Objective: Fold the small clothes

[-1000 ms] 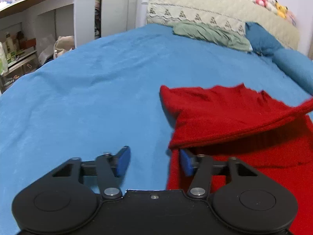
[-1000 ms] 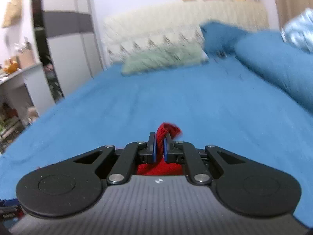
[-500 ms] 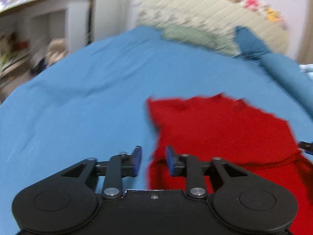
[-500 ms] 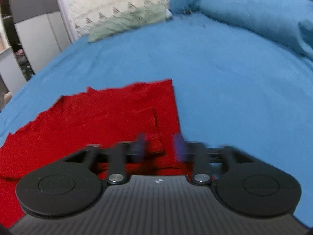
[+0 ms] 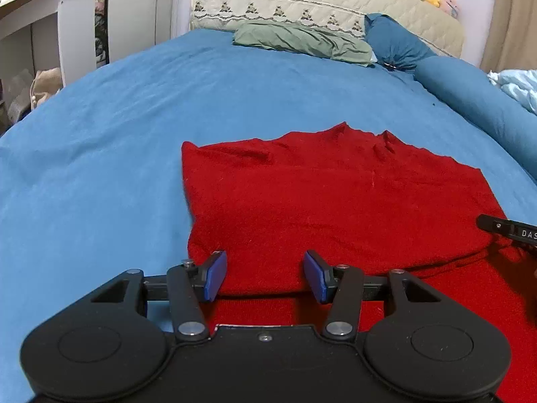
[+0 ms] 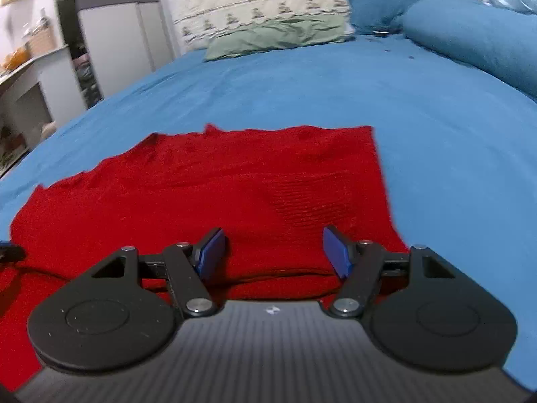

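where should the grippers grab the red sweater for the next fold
Probably the near folded edge of the red sweater, one corner each. The left gripper and the right gripper both hover open just in front of that doubled edge, which sits raised off the layer beneath. Coming in low from the near side, with one finger under the edge, looks easiest. The far side lies flat on the blue bedsheet.

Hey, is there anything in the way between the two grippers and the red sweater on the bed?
Nothing visible. The left gripper and right gripper both hover with jaws open directly over the near folded edge of the red sweater, which lies flat on the blue bedsheet.
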`<state>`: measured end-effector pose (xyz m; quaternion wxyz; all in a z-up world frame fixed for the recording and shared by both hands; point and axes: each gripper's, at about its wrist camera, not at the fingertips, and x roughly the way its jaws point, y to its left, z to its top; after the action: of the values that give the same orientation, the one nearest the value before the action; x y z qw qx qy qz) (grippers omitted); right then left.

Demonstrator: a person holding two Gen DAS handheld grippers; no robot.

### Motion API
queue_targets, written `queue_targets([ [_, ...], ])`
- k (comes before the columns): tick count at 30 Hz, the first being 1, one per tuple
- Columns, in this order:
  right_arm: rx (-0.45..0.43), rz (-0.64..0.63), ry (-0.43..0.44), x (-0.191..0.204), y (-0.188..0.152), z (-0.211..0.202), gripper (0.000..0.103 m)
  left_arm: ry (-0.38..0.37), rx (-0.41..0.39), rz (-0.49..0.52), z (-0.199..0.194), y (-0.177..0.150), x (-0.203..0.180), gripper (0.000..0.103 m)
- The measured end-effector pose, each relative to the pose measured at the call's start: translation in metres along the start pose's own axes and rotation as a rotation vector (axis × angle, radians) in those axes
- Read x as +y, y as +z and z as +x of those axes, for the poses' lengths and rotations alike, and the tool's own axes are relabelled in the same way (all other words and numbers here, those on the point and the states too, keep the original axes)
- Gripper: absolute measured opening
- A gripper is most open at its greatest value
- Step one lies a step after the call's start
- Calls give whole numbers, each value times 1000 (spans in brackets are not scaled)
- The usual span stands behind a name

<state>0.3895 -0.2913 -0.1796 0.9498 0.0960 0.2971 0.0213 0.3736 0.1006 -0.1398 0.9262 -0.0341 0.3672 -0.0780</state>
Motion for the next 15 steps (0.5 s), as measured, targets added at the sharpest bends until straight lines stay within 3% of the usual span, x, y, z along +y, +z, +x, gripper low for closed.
queue_targets([
  [9,-2,13,-23,-5,1,-16,81,9,14,-14,-10,1,5,56],
  [15,-50,-10,36,1,17,-90,81,58,-21,-74,-80,-1,25,70],
])
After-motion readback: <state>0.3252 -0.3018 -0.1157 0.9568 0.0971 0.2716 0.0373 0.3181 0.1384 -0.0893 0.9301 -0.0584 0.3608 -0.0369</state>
